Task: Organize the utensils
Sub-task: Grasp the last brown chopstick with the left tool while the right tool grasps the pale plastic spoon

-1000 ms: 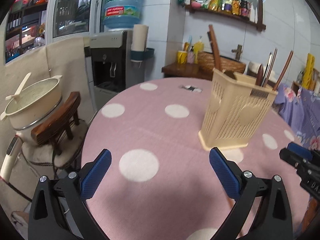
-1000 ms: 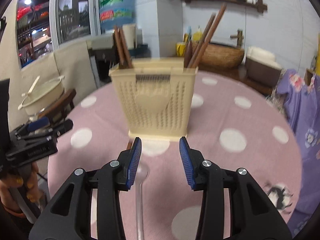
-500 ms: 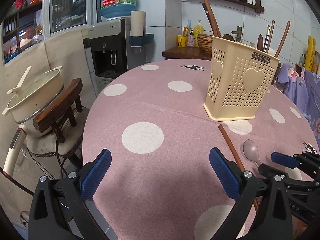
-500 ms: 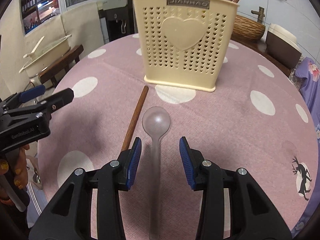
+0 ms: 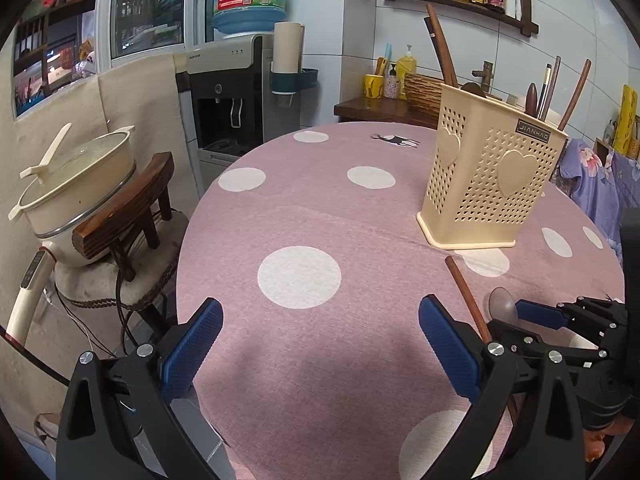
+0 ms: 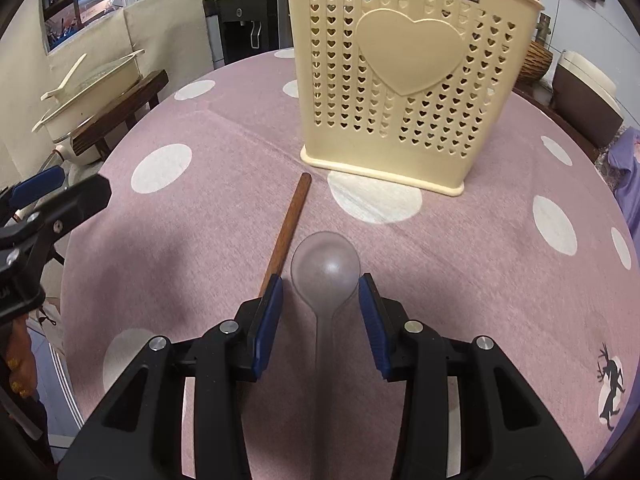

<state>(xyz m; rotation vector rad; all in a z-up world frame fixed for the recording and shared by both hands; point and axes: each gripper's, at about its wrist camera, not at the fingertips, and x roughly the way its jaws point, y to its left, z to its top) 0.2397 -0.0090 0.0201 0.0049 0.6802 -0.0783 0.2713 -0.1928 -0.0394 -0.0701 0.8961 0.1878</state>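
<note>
A cream perforated utensil holder [image 6: 404,92] with heart holes stands on the pink dotted table; it also shows in the left wrist view [image 5: 490,184] with wooden utensils in it. A translucent plastic spoon [image 6: 325,276] lies flat in front of it, bowl toward the holder. A brown wooden stick [image 6: 286,232] lies just left of the spoon. My right gripper [image 6: 320,304] is open, its fingers either side of the spoon's neck, low over the table. My left gripper [image 5: 320,344] is open and empty over the table's near left edge.
The round table [image 5: 304,216] drops off at the left. Beside it a wooden stool [image 5: 128,216] carries a cream pot [image 5: 76,184]. A water dispenser [image 5: 236,92] stands behind. The left gripper shows at the left in the right wrist view [image 6: 48,208].
My right gripper has moved forward and down, so the spoon now lies between its fingers. The left gripper has shifted only slightly.
</note>
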